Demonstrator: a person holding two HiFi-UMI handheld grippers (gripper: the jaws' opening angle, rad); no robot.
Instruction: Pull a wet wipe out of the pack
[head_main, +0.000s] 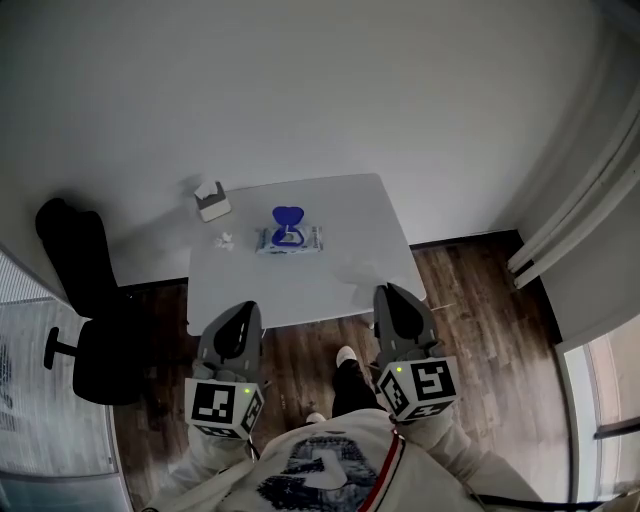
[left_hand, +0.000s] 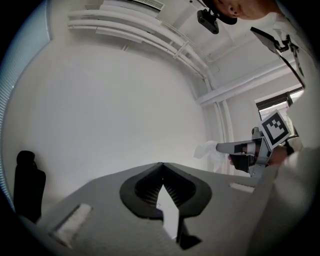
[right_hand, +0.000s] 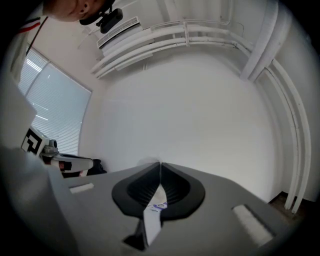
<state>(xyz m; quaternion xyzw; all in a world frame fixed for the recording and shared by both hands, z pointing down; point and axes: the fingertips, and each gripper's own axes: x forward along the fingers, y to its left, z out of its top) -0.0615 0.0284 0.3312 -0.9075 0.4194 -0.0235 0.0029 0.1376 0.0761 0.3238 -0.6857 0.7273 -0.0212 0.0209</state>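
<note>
The wet wipe pack (head_main: 288, 239) lies on the white table (head_main: 340, 210) with its blue lid standing open. Both grippers hang level at the table's near edge, away from the pack. My right gripper (head_main: 385, 290) is shut on a white wet wipe (left_hand: 206, 149), which bunches at its tips (right_hand: 160, 164); the left gripper view shows it from the side (left_hand: 218, 148). My left gripper (head_main: 248, 308) has its jaws closed tip to tip (left_hand: 161, 165) with nothing between them, and shows small at the left of the right gripper view (right_hand: 89, 162).
A small white box (head_main: 211, 201) and a crumpled wipe (head_main: 224, 240) sit on the table left of the pack. A black office chair (head_main: 85, 300) stands at the table's left. Wooden floor (head_main: 480, 320) lies under me, a white wall behind the table.
</note>
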